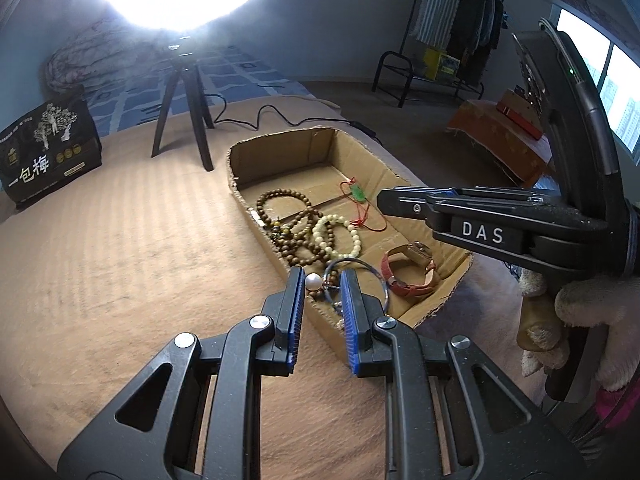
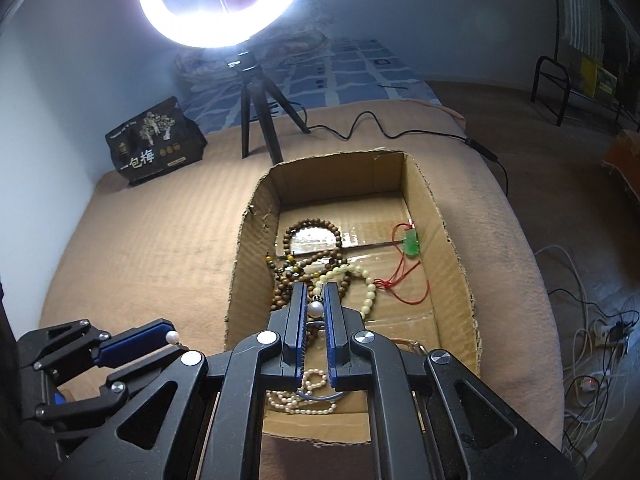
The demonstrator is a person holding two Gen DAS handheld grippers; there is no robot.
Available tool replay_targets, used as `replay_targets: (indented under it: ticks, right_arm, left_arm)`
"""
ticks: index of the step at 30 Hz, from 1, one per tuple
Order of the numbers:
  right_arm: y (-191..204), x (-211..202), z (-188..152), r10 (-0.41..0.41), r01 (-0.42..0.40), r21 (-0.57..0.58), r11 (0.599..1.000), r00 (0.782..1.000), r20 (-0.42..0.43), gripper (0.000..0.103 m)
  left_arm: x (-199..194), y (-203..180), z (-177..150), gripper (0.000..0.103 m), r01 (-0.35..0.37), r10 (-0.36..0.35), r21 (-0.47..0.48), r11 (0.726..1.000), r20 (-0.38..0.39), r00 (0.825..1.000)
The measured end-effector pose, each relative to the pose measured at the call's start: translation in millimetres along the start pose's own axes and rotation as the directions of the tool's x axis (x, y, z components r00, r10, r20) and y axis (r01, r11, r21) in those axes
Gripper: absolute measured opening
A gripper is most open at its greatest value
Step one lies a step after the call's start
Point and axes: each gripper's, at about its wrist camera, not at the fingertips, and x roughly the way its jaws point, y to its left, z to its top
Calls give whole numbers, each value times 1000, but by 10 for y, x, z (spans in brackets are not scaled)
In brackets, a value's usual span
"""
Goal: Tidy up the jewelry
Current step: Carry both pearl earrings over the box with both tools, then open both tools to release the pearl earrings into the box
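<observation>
Two hand-held grippers: left hand-held gripper (image 1: 320, 284) and right hand-held gripper (image 2: 316, 300) each pinch pearl near cardboard box (image 2: 456, 240) edge

A cardboard box (image 1: 320, 148) sits on the tan bed. Inside it lie brown beads (image 1: 292, 220), pale beads (image 1: 336, 236), a green charm (image 1: 359, 193) and a red watch (image 1: 408, 272). The left gripper (image 1: 320, 284) pinches a white pearl (image 1: 313, 281) over the box's near end.
</observation>
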Motion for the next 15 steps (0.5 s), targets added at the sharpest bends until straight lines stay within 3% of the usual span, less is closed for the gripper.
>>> replay_targets:
  ticks: [15]
  right_arm:
    - [-70, -2, 4, -4, 4, 5, 1000, 1000, 2, 7]
  left_arm:
    - [113, -134, 48, 17, 9, -9, 17, 1000, -1, 1000]
